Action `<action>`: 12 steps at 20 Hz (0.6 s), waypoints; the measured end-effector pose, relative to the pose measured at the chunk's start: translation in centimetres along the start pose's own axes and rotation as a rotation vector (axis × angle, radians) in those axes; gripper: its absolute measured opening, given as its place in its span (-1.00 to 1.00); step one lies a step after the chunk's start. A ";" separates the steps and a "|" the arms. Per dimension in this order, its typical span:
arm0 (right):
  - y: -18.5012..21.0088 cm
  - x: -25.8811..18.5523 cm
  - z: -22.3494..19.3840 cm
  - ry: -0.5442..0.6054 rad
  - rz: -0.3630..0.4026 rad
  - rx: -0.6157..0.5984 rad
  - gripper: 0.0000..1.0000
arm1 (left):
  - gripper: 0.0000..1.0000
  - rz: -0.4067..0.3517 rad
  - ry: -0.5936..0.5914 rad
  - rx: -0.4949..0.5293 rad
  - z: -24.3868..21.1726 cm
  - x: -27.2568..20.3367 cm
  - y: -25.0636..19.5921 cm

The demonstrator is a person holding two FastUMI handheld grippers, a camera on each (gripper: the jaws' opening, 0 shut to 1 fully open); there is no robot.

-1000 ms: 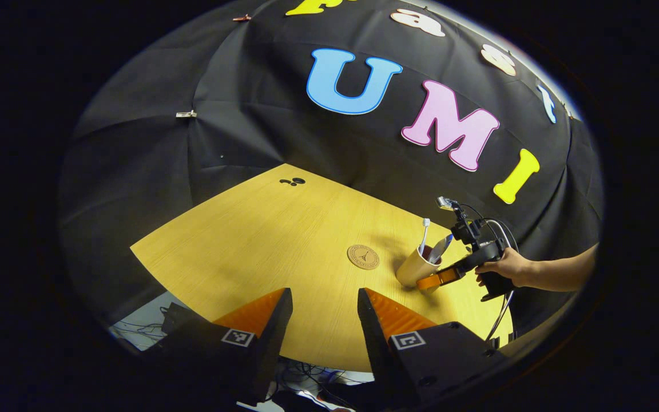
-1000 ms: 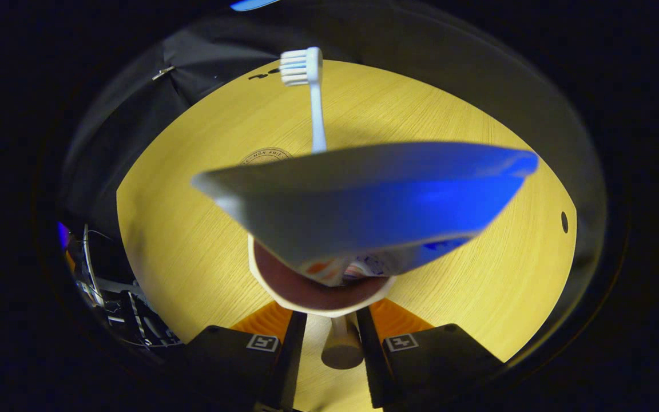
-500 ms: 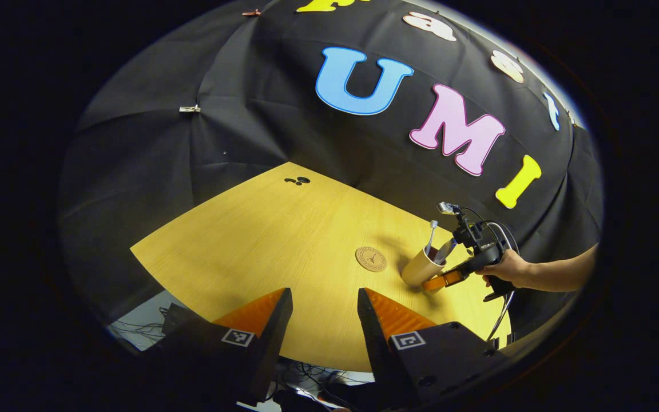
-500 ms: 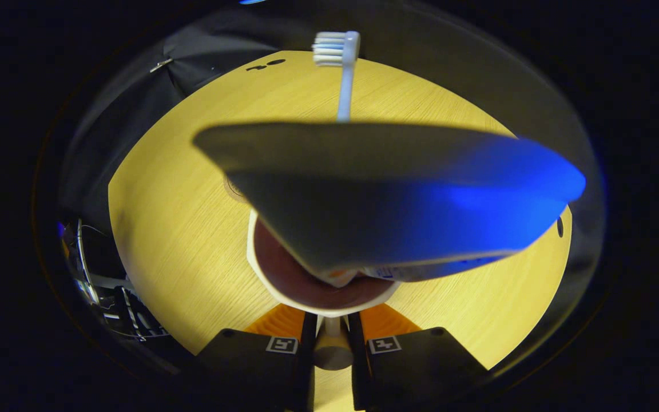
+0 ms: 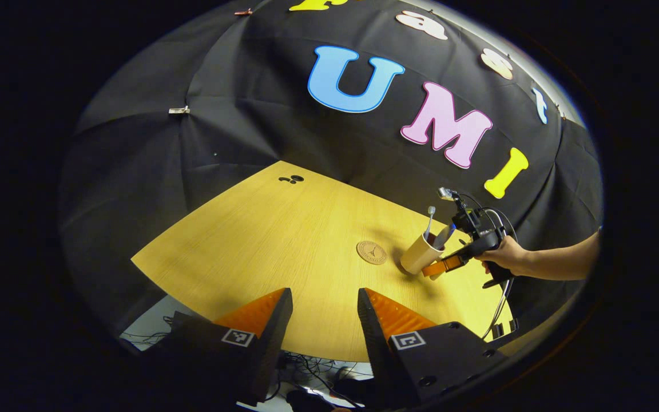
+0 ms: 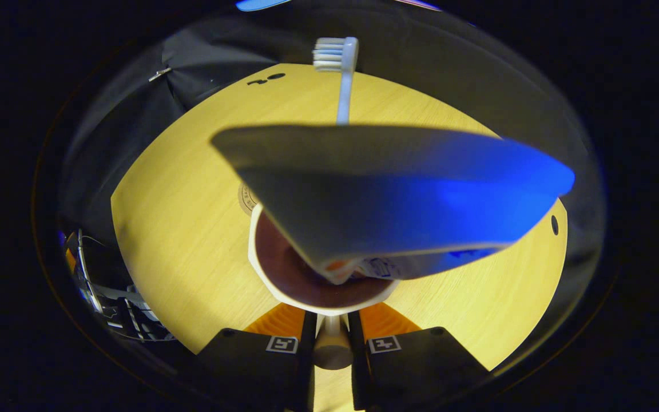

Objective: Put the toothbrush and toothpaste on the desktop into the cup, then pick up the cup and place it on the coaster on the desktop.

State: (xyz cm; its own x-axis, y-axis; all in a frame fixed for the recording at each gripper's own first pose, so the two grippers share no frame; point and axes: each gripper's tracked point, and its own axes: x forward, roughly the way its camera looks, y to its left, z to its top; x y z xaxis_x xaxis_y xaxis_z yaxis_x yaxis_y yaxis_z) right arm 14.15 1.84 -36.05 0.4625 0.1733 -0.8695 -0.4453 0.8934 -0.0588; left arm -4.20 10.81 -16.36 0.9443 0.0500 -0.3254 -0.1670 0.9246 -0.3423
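The cup — with toothbrush and toothpaste already inside — is clamped by its handle in the right hand-held gripper. Over the last second the cup has been lifted off the surface and carried closer to the coaster, which now lies just beside it. The loading step is judged done; only the placing remains. The left hand-held gripper is held open and empty at the near edge, well apart from the cup.
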 end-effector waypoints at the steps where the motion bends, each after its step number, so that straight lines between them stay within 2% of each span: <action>1: 0.7 0.0 0.4 -0.013 0.002 0.005 -0.41 | 0.43 -0.006 0.003 0.004 0.1 -0.2 0.3; 5: 3.2 0.1 2.3 -0.033 0.018 0.007 -0.41 | 0.43 -0.016 0.003 0.015 0.1 -0.6 1.7; 12: 6.4 1.9 5.1 -0.025 0.035 -0.012 -0.41 | 0.44 0.009 0.012 0.004 -0.3 -1.6 4.3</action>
State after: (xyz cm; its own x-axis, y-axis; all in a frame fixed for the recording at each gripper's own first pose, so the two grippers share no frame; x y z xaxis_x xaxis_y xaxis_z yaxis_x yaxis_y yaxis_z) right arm 16.15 9.98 -35.58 0.4653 0.2148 -0.8587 -0.4708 0.8816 -0.0346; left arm -6.56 14.58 -17.58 0.9391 0.0539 -0.3395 -0.1745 0.9257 -0.3355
